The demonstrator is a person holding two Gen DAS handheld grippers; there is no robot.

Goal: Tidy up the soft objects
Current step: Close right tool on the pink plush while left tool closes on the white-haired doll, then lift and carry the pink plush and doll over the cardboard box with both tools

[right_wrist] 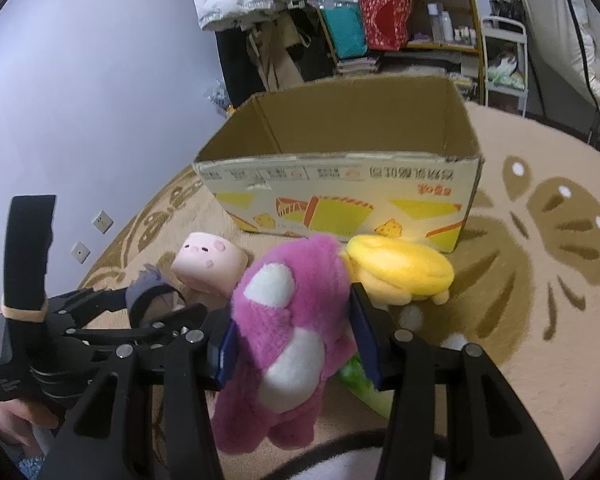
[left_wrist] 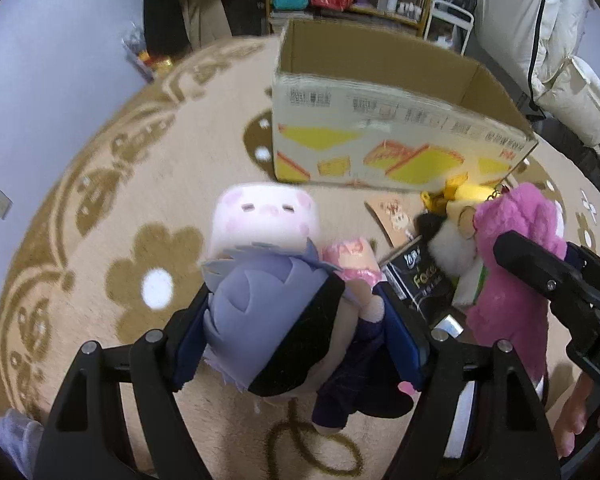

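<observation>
1. The left gripper (left_wrist: 296, 328) has its blue-padded fingers (left_wrist: 190, 340) clamped on a lavender-haired doll (left_wrist: 268, 312), squeezing it across the head and dark-clothed body. The doll hangs just above the rug (left_wrist: 112, 208), its legs trailing toward the camera.

2. The right gripper (right_wrist: 296, 336) has its fingers (right_wrist: 364, 336) clamped on a magenta plush bear (right_wrist: 288, 328), gripping it at the waist. The bear is shaggy, with white patches on muzzle and belly, and its legs dangle free.

3. Both grips sit mid-body, which seems sound: soft toys sag, so a central hold should keep them from swinging or slipping out. I judge the step in hand is carrying both toys to the cardboard box (right_wrist: 340, 184).

4. To do it well, lift each toy high enough for its dangling legs to clear the box's near wall, move over the open top, then part the fingers only once the toy is well inside. Bringing them in one after the other would keep the two grippers from colliding, since they sit close side by side.

5. Just beyond the fingers, a pink block-shaped pig plush (left_wrist: 266, 216) and a yellow plush (right_wrist: 400, 272) lie on the rug, between the grippers and the box.

6. The box stands open and upright toward the rug's far edge; its floor is hidden, so I cannot tell what it holds.
</observation>
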